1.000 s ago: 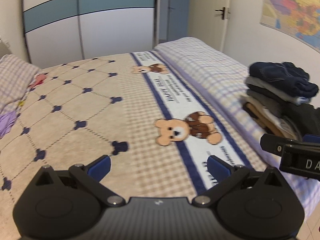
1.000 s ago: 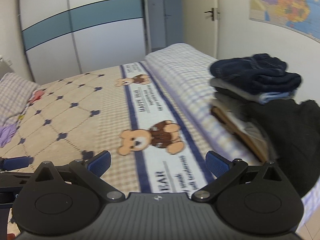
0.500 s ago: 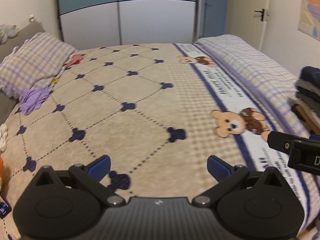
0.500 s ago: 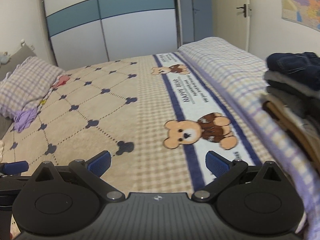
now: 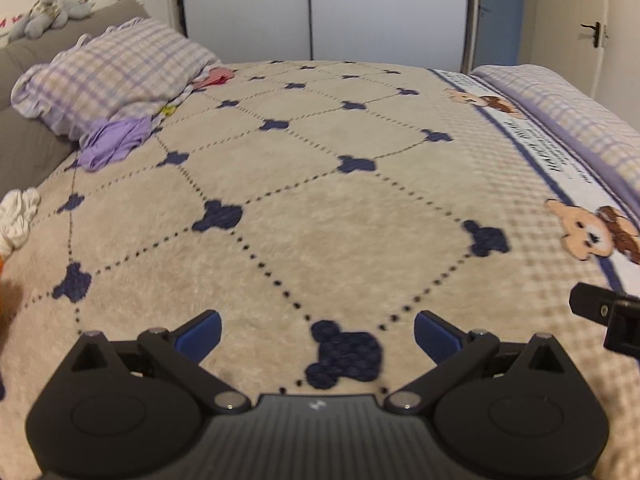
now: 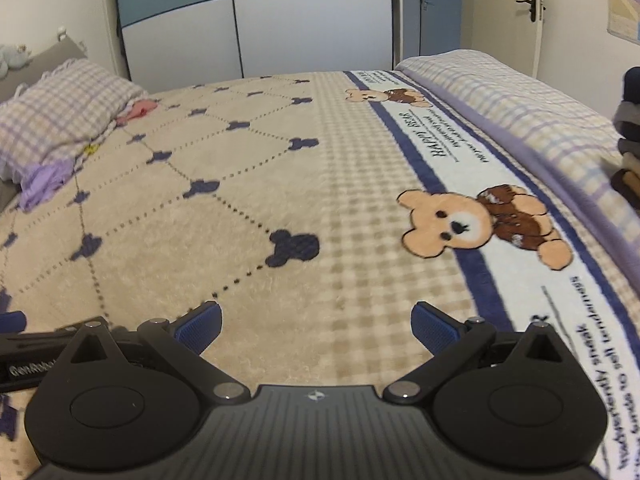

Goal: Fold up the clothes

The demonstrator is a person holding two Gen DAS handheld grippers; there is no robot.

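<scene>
My left gripper (image 5: 318,330) hangs open over the beige bear blanket (image 5: 320,200), nothing between its blue pads. My right gripper (image 6: 316,326) is open too, just to its right; its tip (image 5: 600,312) shows at the left wrist view's right edge. Loose clothes lie far left by the pillow: a crumpled purple garment (image 5: 114,142) (image 6: 42,180), a pink one (image 5: 214,76) (image 6: 138,111) and a white one (image 5: 16,220). At the right wrist view's right edge stands part of a stack of folded clothes (image 6: 628,152).
A checked pillow (image 5: 108,76) rests against the grey headboard (image 5: 24,60) with a soft toy (image 5: 48,16) on top. A checked quilt (image 6: 520,100) runs along the bed's right side. Wardrobe doors (image 6: 300,28) and a door (image 6: 532,4) stand behind.
Both grippers have swung left, away from the folded stack toward the pillow side. The stack has left the left wrist view and nearly left the right one. Both stayed open.
</scene>
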